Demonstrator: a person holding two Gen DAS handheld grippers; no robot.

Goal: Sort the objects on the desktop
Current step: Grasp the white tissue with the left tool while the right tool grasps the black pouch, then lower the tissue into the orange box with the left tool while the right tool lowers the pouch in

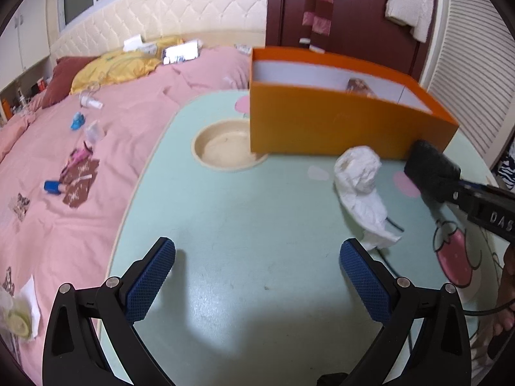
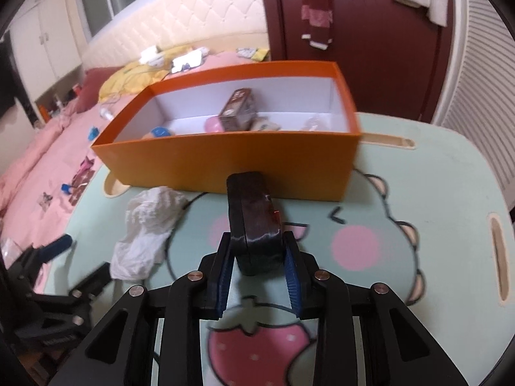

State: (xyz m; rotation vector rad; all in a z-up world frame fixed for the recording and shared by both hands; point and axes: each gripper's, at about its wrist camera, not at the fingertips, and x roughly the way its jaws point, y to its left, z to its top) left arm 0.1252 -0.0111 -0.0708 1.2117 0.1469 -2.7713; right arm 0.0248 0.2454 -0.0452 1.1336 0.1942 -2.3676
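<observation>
The right claw [image 2: 257, 257] pinches a black case [image 2: 252, 222] between its 2 blue pads, held above the table [image 2: 434, 167] just short of the orange box [image 2: 231, 164] at 12 o'clock. A crumpled white bag [image 2: 148, 225] lies on the table at 10 o'clock of the case. The left claw [image 1: 257, 276] is spread wide over bare table, holding nothing.

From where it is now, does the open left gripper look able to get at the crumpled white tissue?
Probably yes. The left gripper is open and empty, and the crumpled white tissue lies ahead to its right on bare table. The right gripper, holding the black case, sits close beside it.
</observation>
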